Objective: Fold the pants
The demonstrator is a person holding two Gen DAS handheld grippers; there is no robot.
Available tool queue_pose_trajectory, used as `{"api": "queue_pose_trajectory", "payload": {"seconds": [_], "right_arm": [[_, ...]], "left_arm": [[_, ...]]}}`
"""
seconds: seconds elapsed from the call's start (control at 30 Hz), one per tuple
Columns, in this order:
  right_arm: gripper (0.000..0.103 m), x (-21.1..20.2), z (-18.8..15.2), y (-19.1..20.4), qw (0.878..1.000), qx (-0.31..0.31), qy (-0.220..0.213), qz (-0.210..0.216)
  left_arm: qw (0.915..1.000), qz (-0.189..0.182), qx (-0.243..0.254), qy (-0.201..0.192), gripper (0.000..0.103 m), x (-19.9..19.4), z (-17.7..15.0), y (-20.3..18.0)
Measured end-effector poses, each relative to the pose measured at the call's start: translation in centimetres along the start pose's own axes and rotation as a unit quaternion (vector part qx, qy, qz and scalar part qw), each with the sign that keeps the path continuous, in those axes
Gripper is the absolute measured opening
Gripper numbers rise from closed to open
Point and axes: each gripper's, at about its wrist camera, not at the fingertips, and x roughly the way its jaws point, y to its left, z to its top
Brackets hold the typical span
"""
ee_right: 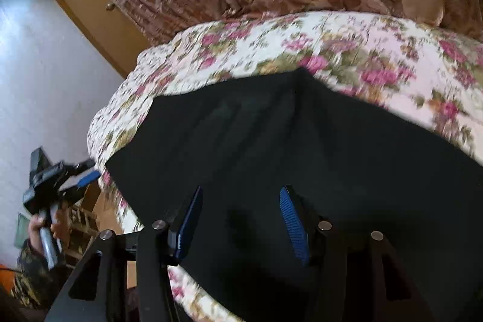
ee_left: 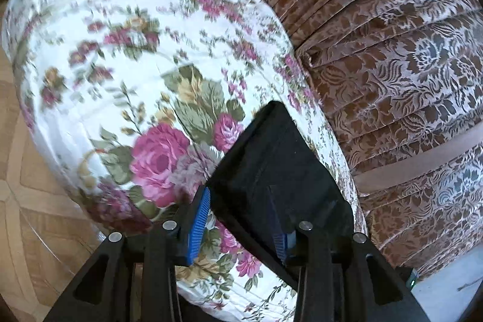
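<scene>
Black pants (ee_right: 302,147) lie spread on a floral quilt (ee_right: 332,44). My right gripper (ee_right: 240,201) hovers over them, open, its blue pads (ee_right: 292,225) apart with only dark cloth below. In the left wrist view one end of the pants (ee_left: 280,159) lies over the right finger of my left gripper (ee_left: 238,192). Its jaws stand apart, and the quilt (ee_left: 120,50) shows beside the left blue pad (ee_left: 199,219). The right wrist view shows the left gripper (ee_right: 90,174) at the bed's left edge, by the pants' corner, held in a hand (ee_right: 45,227).
A brown patterned cover (ee_left: 392,65) lies beyond the quilt on the bed. A parquet floor (ee_left: 30,201) runs along the bed's left side. A white wall (ee_right: 45,65) and a wooden door (ee_right: 90,11) stand behind the left gripper.
</scene>
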Motion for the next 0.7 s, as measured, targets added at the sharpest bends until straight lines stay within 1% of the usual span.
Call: {"api": "queue_pose_trajectory", "payload": {"seconds": [0.03, 0.07, 0.1, 0.13, 0.17, 0.27, 0.33, 0.4, 0.47, 0.5, 0.53, 0.57, 0.6, 0.63, 0.7], "right_arm": [[0.055, 0.1, -0.5, 0.2, 1.000, 0.002, 0.003, 0.001], [0.055, 0.1, -1.0, 0.4, 1.000, 0.003, 0.007, 0.006], [0.055, 0.0, -1.4, 0.6, 1.000, 0.004, 0.008, 0.010], [0.055, -0.1, -1.7, 0.7, 1.000, 0.005, 0.008, 0.011], [0.055, -0.2, -2.0, 0.7, 1.000, 0.006, 0.008, 0.011], [0.055, -0.4, -2.8, 0.3, 1.000, 0.013, 0.011, 0.003], [0.051, -0.2, -3.6, -0.3, 1.000, 0.017, 0.020, -0.007], [0.043, 0.1, -4.3, -0.7, 0.999, 0.008, 0.024, -0.021], [0.040, 0.2, -4.6, -1.6, 1.000, 0.020, 0.016, -0.016], [0.040, 0.1, -4.6, -2.1, 0.999, 0.036, 0.012, -0.006], [0.040, 0.1, -4.5, -2.4, 0.999, 0.045, 0.011, 0.002], [0.040, 0.1, -4.5, -2.6, 0.999, 0.049, 0.011, 0.008], [0.040, 0.1, -4.5, -2.7, 0.999, 0.049, 0.009, 0.010], [0.040, 0.1, -4.6, -2.7, 0.999, 0.047, 0.008, 0.009], [0.040, 0.1, -4.7, -2.4, 0.999, 0.040, 0.004, 0.005]], "left_arm": [[0.9998, 0.017, 0.001, 0.008, 0.037, 0.7, 0.0, -0.1], [0.9995, 0.030, 0.006, 0.011, 0.031, 1.2, -0.4, -0.5], [0.9990, 0.041, 0.015, 0.012, 0.027, 1.4, -0.6, -0.8], [0.9976, 0.062, 0.027, 0.008, 0.027, 1.8, -0.8, -1.1], [0.9968, 0.073, 0.033, 0.008, 0.027, 2.0, -1.0, -1.1], [0.9946, 0.093, 0.044, 0.013, 0.026, 2.7, -1.3, -0.7], [0.9893, 0.124, 0.077, -0.002, 0.026, 2.6, -1.7, -1.4], [0.9862, 0.140, 0.087, -0.008, 0.028, 2.3, -1.7, -1.7], [0.9816, 0.165, 0.091, -0.029, 0.034, 1.5, -1.6, -2.4], [0.9751, 0.187, 0.106, -0.053, 0.034, 0.7, -1.8, -3.2], [0.9706, 0.199, 0.117, -0.069, 0.034, 0.1, -2.0, -3.8], [0.9673, 0.197, 0.134, -0.089, 0.034, -0.7, -2.3, -4.8], [0.9675, 0.184, 0.144, -0.097, 0.034, -1.2, -2.6, -5.6], [0.9674, 0.170, 0.157, -0.103, 0.034, -1.5, -3.0, -6.6], [0.9616, 0.147, 0.206, -0.106, 0.034, -1.6, -4.4, -9.2]]}}
